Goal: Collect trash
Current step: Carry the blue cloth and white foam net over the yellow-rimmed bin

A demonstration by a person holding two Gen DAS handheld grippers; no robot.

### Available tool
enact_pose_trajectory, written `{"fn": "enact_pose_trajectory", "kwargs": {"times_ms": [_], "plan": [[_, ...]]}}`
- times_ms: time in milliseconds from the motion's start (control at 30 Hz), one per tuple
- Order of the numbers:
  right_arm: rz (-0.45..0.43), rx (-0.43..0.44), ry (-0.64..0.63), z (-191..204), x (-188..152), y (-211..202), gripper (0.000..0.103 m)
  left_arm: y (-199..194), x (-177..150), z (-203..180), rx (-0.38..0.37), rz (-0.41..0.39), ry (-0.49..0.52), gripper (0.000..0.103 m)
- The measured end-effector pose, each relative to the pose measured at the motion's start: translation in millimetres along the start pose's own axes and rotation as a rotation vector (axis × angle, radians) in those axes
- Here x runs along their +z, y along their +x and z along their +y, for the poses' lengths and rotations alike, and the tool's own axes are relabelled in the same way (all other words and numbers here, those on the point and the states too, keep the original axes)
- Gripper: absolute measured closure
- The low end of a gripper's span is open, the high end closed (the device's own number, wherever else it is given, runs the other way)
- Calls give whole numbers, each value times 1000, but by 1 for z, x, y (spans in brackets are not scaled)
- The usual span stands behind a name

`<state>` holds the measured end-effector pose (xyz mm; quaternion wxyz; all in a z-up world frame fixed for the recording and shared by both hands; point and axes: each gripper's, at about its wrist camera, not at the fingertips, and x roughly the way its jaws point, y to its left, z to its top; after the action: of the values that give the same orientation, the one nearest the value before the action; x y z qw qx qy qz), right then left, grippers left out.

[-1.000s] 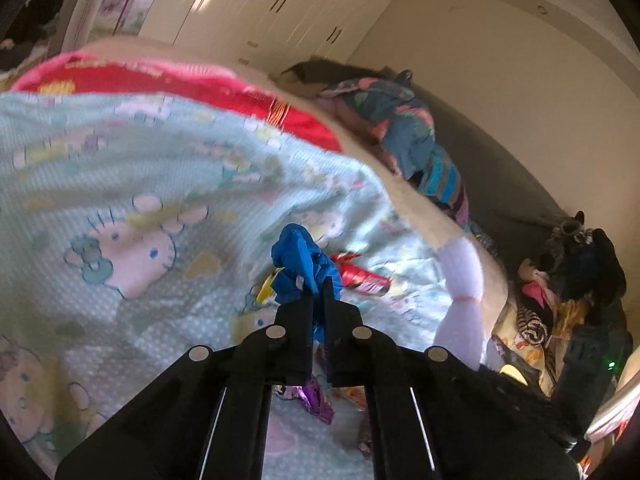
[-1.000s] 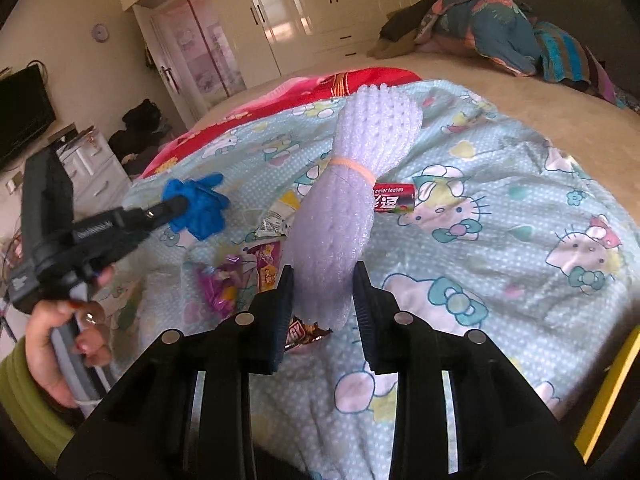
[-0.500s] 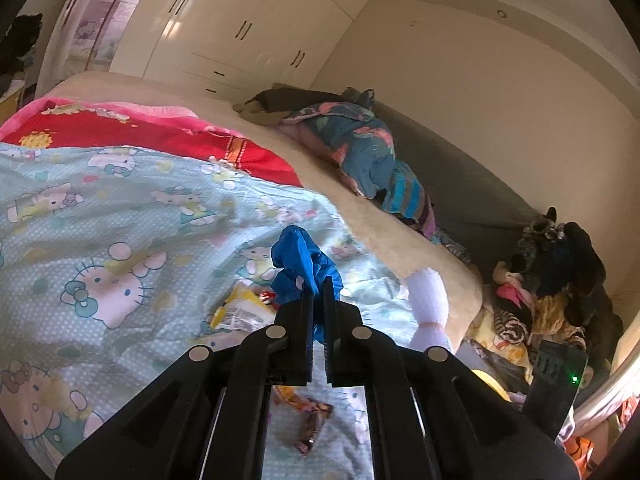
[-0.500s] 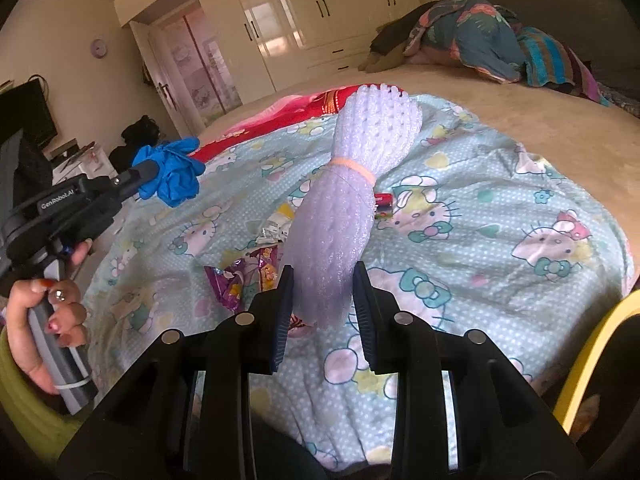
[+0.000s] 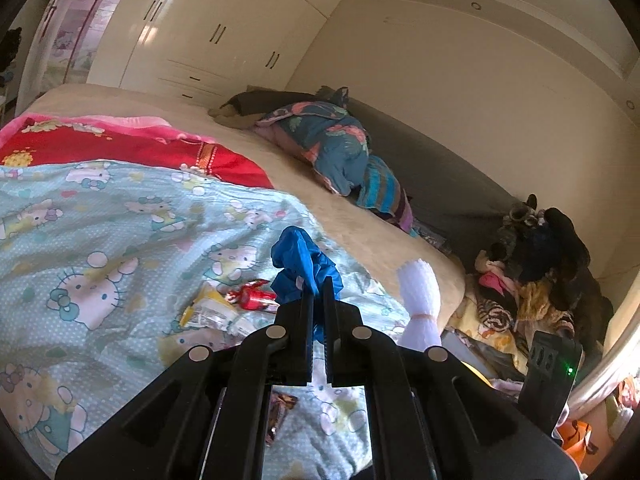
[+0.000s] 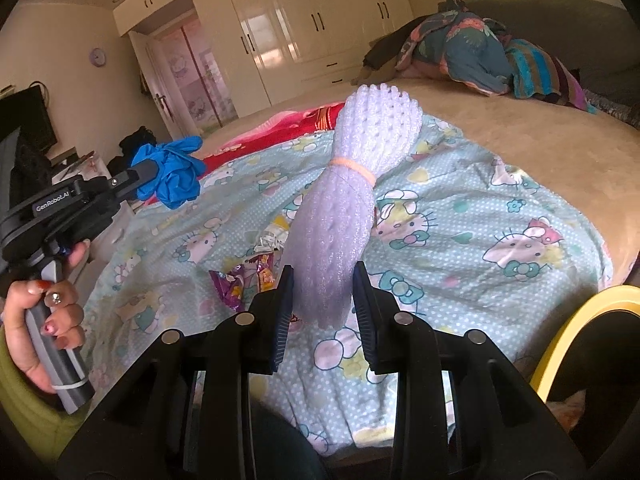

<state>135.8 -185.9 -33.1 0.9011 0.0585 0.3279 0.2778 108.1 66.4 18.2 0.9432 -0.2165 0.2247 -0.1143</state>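
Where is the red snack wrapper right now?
In the left wrist view, the red snack wrapper lies on the Hello Kitty blanket, just left of the held blue glove and beside a yellow-white wrapper.

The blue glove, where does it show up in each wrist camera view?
Left wrist: blue glove at centre, pinched in the left claw.
Right wrist: blue glove at upper left, at the tip of the left claw.
Shared landmark: the white foam net bundle, right of centre in the left view, central in the right.
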Motion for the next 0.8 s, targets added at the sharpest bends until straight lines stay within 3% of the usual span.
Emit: {"fn": "enact_pose_trajectory", "kwargs": {"times_ms": [800], "plan": [[-33, -80, 48, -31, -14, -53, 80, 4, -16, -59, -118, 56, 100, 99]]}}
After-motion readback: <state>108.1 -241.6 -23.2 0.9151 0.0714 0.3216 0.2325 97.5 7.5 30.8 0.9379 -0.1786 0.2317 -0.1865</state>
